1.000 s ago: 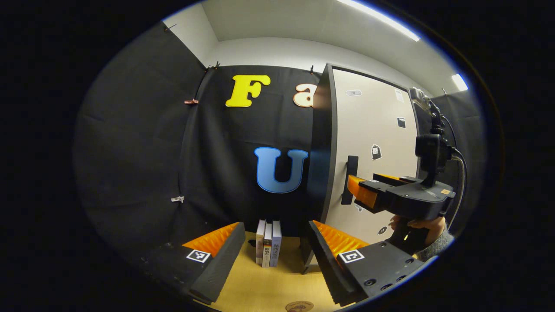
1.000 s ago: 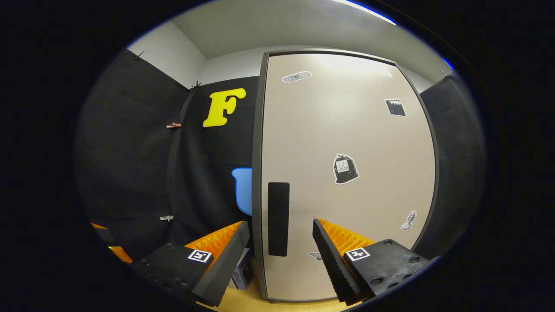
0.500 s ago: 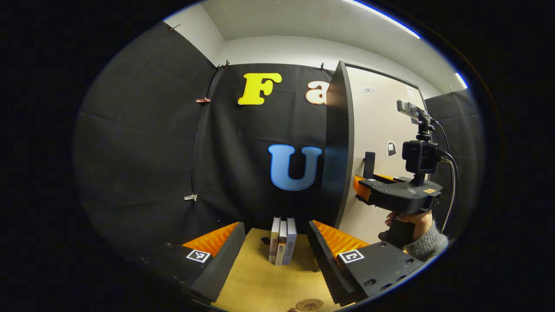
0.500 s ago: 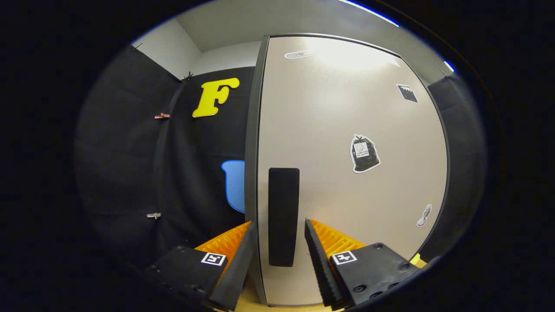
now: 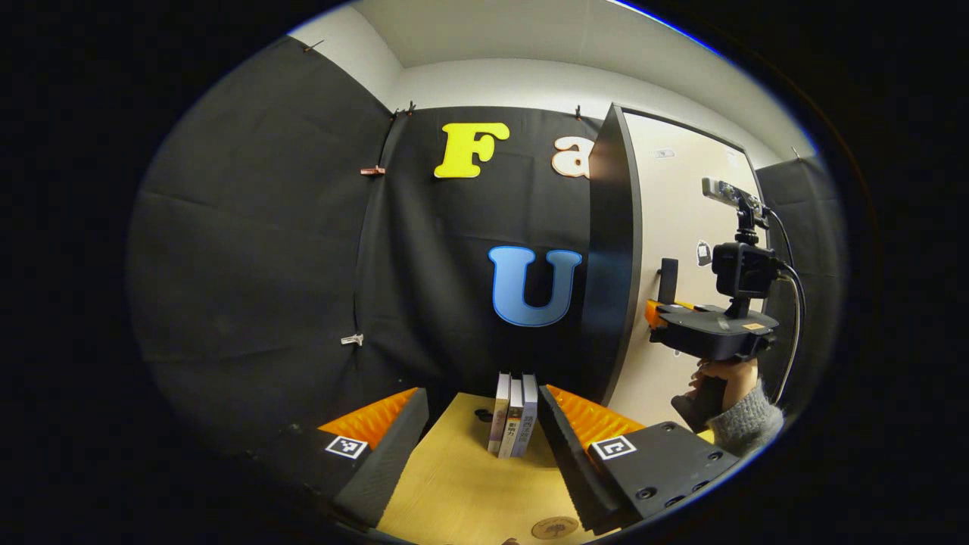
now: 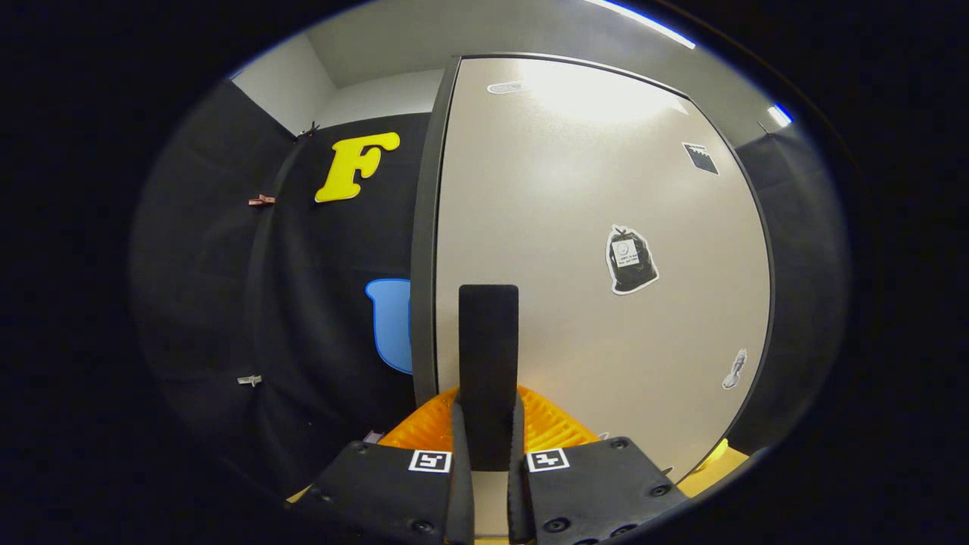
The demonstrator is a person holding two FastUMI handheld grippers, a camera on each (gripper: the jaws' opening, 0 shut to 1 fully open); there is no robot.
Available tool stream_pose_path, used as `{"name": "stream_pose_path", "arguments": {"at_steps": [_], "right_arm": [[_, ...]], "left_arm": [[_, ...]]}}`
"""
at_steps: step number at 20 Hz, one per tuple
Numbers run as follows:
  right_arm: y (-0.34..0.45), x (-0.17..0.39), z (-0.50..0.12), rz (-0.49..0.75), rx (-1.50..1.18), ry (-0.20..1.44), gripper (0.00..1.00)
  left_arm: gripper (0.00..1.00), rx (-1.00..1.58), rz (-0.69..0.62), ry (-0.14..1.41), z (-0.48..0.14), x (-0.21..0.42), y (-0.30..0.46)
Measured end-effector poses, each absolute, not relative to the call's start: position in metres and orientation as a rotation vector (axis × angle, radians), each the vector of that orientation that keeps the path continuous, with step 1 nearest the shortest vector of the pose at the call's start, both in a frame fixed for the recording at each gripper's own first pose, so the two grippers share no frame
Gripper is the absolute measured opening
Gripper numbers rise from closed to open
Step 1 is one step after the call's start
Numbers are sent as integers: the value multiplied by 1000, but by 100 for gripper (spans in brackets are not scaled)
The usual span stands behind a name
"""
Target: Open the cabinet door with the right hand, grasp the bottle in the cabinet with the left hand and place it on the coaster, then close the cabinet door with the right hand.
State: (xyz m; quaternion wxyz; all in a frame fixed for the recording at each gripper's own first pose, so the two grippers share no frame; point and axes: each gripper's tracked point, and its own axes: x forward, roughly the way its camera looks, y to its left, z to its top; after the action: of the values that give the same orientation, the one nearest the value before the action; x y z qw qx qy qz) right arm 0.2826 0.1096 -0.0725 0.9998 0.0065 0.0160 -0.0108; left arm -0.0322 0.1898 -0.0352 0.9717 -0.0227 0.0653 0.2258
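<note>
Right gripper (image 6: 488, 462) clamped on the handle (image 6: 488, 363) of the cabinet door (image 6: 598, 250), door shut. Left gripper (image 5: 481, 424) jaws apart over the table (image 5: 462, 484), books (image 5: 513, 415) ahead, coaster (image 5: 554, 527) near the bottom edge

Both grippers had chunky matte black bodies. On the left gripper (image 5: 481, 439) each finger carried a white square tag with a black pattern, and small round screws sat in the flat black plate near the bottom. Finger faces were ribbed, sawtooth style. The right gripper (image 6: 488, 484) had the same twin tags and screws. From the left gripper view its rig had a boxy black camera (image 5: 742, 269) on a short post, a small grey device on top, and a black cable looping down. The hand (image 5: 715, 375) wore a fuzzy grey knit sleeve (image 5: 746, 428).
</note>
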Motion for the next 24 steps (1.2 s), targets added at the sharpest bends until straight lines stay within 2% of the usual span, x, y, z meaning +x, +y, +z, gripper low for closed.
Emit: {"name": "stream_pose_path", "arguments": {"at_steps": [1, 2, 3, 4, 12, 13, 14, 15, 24], "right_arm": [[110, 283, -74, -22, 12, 41, 21], [110, 283, -76, -19, 3, 52, 12], [110, 282, -74, -16, 2, 53, 11], [110, 279, -75, -9, 1, 62, 5], [108, 238, -70, 62, 29, 91, 5], [107, 230, -69, 70, 32, 95, 5], [105, 223, -68, 78, 30, 96, 5], [103, 215, -66, 84, 26, 99, 5], [68, 148, -56, 114, 13, 147, 5]], "left_arm": [[92, -46, 456, 134, -35, -34, 190], [92, -45, 458, 132, -35, -36, 190], [92, -44, 459, 128, -33, -38, 190], [92, -42, 459, 123, -32, -40, 190], [92, -30, 429, 102, -24, -51, 171], [87, -26, 421, 102, -23, -51, 166], [87, -22, 410, 102, -22, -51, 161], [92, -19, 397, 101, -20, -51, 156], [91, 27, 242, 82, -12, -42, 92]]}}
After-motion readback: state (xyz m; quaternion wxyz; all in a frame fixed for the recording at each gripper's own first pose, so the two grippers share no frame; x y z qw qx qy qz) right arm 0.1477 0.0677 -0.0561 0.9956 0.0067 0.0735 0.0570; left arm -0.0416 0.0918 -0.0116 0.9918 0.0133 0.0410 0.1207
